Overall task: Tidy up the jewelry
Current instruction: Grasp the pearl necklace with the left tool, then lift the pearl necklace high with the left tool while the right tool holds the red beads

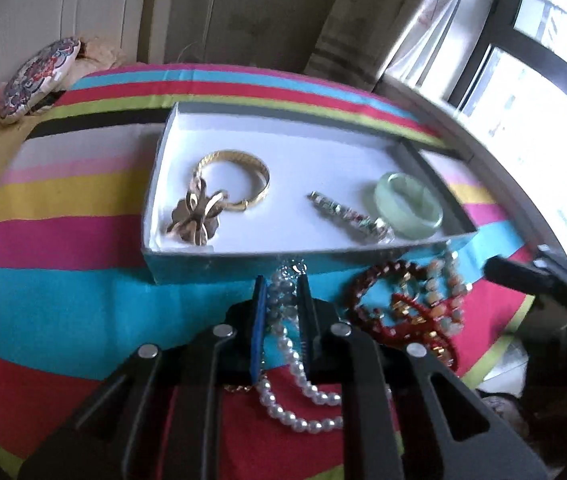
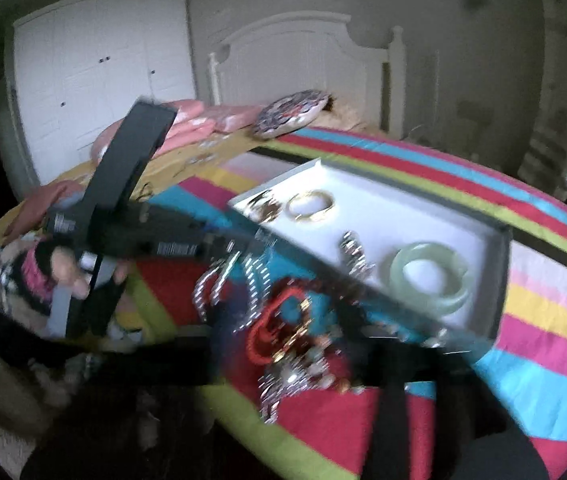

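Left gripper (image 1: 281,280) pinching pearls (image 1: 295,368); box (image 1: 155,200) just ahead. Lift high so strand clears wall. Right gripper (image 2: 315,364) blurred, seemingly spread.

Box middle (image 1: 283,184) lies bare — gold bangle (image 1: 239,176) and jade bangle (image 1: 409,204) crowd its ends.

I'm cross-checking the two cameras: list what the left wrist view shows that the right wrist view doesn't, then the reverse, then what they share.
Left wrist view only: the left tool closed on the white pearl bead strand, and a bright window.

Right wrist view only: a hand gripping the other tool's handle, a white panelled wardrobe and a white headboard.

Both: the shallow white-lined box, gold bangle, pale green jade bangle, red bead pile, striped bedspread.
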{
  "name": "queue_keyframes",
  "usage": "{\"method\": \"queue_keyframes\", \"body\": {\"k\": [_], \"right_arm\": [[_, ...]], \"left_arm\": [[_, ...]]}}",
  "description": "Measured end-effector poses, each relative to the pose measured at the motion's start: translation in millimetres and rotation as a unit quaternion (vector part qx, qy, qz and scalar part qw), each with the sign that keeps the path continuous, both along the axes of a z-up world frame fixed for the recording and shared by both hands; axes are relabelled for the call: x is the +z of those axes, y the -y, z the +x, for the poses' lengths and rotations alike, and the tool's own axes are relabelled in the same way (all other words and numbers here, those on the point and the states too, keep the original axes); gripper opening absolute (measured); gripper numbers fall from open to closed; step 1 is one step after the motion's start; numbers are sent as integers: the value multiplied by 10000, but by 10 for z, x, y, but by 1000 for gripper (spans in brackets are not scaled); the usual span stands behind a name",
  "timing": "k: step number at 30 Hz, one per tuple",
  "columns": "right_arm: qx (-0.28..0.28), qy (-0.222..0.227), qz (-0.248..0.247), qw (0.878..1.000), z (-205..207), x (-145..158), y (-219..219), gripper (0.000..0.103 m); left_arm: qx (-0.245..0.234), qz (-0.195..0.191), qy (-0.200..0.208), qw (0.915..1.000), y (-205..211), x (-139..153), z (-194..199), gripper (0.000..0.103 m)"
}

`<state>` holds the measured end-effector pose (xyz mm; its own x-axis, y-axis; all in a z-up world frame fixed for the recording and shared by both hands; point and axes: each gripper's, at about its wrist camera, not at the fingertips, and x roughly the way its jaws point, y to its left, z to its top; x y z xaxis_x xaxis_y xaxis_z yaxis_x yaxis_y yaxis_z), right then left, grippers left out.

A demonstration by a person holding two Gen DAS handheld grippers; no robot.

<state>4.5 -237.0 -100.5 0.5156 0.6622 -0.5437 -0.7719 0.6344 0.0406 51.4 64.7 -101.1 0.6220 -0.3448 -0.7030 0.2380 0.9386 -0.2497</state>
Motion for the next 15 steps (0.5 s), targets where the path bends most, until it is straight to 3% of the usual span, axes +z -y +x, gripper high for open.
{"method": "queue_keyframes", "body": {"k": [2,6,8,10,15], "right_arm": [[148,36,-30,9999,-75,-35,-33,75],[156,30,-553,9983,-80,-187,-229,56],[113,-37,-769,9970,-55,-292,-303,42],[31,66,-814,9967,-51,-322,-310,12],[-139,490,-211,9985,-121,-59,-141,6]], "left_arm": [[-56,-77,180,9998,-29,100,-76,14],[-146,-172,455,9987,-35,334,-181,14],[-184,-188,555,9981,-24,425,-221,14],[-245,-229,676,9972,-21,511,-276,14],[-275,-262,984,9944,-45,708,-412,14]]}}
